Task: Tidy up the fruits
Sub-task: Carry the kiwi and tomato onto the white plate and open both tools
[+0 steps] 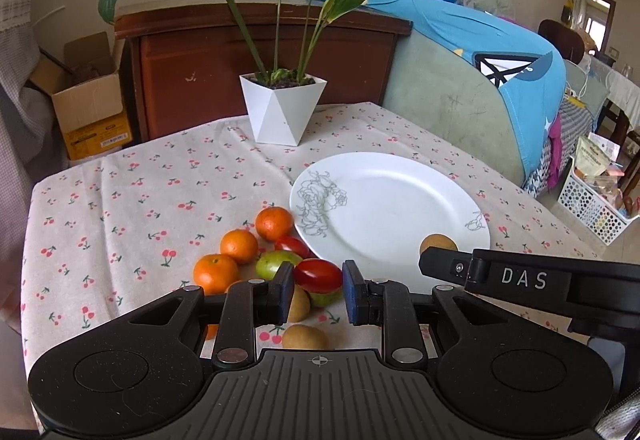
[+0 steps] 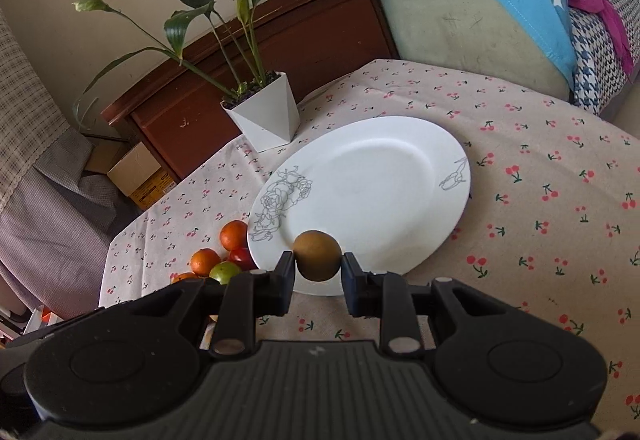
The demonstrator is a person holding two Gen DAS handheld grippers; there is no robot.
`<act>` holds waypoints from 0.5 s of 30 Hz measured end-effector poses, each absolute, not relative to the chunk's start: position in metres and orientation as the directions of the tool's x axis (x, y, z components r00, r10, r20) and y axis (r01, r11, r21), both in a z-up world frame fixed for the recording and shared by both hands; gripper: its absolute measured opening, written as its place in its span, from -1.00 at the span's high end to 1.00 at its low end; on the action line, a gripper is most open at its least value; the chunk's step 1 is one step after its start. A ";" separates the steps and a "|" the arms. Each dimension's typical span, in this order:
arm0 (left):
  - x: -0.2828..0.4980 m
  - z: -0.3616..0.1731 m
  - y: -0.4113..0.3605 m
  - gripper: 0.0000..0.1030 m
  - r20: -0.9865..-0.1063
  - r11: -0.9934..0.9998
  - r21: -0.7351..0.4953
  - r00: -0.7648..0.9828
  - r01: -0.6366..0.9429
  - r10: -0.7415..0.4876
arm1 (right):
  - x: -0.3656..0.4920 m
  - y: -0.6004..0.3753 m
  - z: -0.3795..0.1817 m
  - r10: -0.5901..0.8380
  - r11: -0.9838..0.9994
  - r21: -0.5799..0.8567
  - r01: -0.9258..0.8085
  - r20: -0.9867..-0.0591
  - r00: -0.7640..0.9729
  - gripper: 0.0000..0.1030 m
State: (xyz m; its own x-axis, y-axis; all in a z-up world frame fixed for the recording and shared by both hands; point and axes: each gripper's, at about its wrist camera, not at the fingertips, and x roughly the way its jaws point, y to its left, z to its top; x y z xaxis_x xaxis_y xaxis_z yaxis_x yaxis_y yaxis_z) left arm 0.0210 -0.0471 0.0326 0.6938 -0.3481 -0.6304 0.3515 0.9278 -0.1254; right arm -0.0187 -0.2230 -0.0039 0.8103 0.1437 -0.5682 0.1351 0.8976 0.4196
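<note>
My left gripper (image 1: 318, 278) is shut on a red cherry tomato (image 1: 319, 275), held above a pile of fruit left of the white plate (image 1: 396, 200). The pile holds three tangerines (image 1: 239, 246), a green tomato (image 1: 274, 264), another red tomato (image 1: 292, 245) and brown round fruits (image 1: 305, 337). My right gripper (image 2: 318, 266) is shut on a brown round fruit (image 2: 317, 255), hanging over the near rim of the white plate (image 2: 380, 176). In the left wrist view the right gripper (image 1: 440, 260) reaches in from the right with that brown fruit (image 1: 438, 242) at its tip.
A white faceted pot with a leafy plant (image 1: 282, 108) stands behind the plate on the cherry-print tablecloth (image 1: 132, 200). A dark wooden cabinet (image 1: 260, 52), a cardboard box (image 1: 86, 96) and a sofa with a blue cover (image 1: 480, 52) lie beyond the table's far edge.
</note>
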 end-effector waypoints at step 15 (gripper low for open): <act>0.068 0.025 -0.086 0.54 -0.667 0.901 -0.126 0.637 0.415 -0.387 | -0.008 -0.241 -0.018 0.102 0.866 0.446 0.226 -0.599 0.794 0.51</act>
